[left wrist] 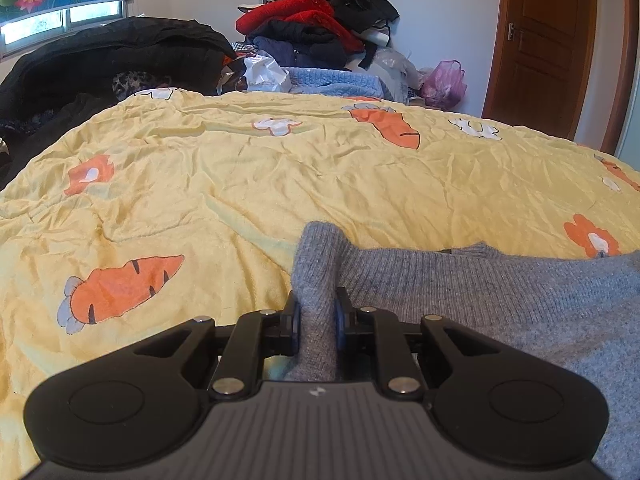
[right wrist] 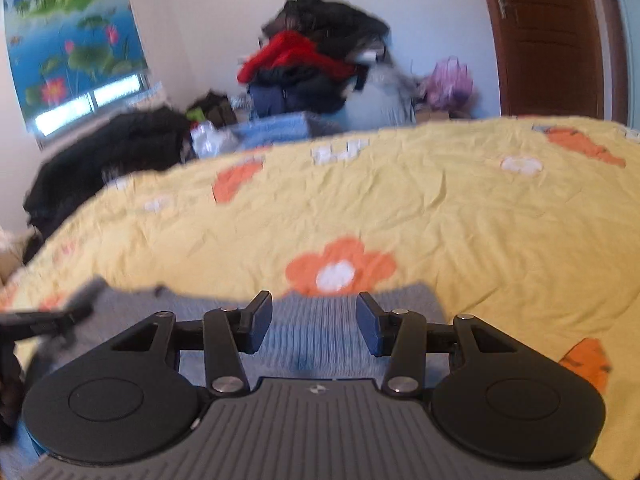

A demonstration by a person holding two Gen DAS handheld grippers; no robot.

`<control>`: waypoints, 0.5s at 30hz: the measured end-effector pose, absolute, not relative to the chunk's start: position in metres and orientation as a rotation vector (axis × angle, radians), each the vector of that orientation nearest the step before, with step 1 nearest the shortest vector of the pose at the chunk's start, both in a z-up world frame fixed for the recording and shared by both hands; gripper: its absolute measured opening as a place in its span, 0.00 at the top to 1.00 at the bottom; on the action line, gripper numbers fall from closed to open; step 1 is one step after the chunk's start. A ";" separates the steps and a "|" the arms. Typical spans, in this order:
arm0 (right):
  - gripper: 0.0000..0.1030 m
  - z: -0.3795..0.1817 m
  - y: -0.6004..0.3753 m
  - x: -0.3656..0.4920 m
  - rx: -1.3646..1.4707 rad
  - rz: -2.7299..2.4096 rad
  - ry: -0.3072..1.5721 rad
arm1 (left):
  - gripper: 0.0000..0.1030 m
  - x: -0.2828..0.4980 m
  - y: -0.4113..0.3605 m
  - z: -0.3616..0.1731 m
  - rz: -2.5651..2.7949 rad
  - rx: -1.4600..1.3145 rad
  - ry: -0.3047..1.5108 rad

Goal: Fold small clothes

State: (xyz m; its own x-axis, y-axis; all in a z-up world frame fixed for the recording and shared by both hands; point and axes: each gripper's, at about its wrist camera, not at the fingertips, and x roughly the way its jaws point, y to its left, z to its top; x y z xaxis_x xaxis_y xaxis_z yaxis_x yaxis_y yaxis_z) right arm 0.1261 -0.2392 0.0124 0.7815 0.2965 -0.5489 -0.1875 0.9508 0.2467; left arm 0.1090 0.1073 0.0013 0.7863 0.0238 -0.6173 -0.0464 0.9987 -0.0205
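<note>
A grey ribbed knit sweater [left wrist: 500,304] is seen on a yellow bedspread [left wrist: 280,184] printed with orange carrots, orange flowers and white rabbits.

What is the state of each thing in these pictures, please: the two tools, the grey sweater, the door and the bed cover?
left tool: shut on a raised fold of the grey sweater
right tool: open, over the sweater, holding nothing
grey sweater: lying on the bed cover, one part pinched up
bed cover: spread out, wrinkled
door: closed
</note>
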 end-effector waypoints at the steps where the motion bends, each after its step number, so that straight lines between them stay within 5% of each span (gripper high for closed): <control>1: 0.51 0.003 -0.239 0.132 0.176 0.243 0.658 | 0.84 0.109 0.108 0.001 0.037 -0.035 0.664; 8: 0.53 -0.013 -0.268 0.135 0.353 0.272 0.636 | 0.81 0.111 0.122 0.002 0.023 -0.115 0.660; 15: 0.53 -0.016 -0.273 0.130 0.408 0.274 0.622 | 0.79 0.035 0.085 0.038 -0.073 -0.050 0.519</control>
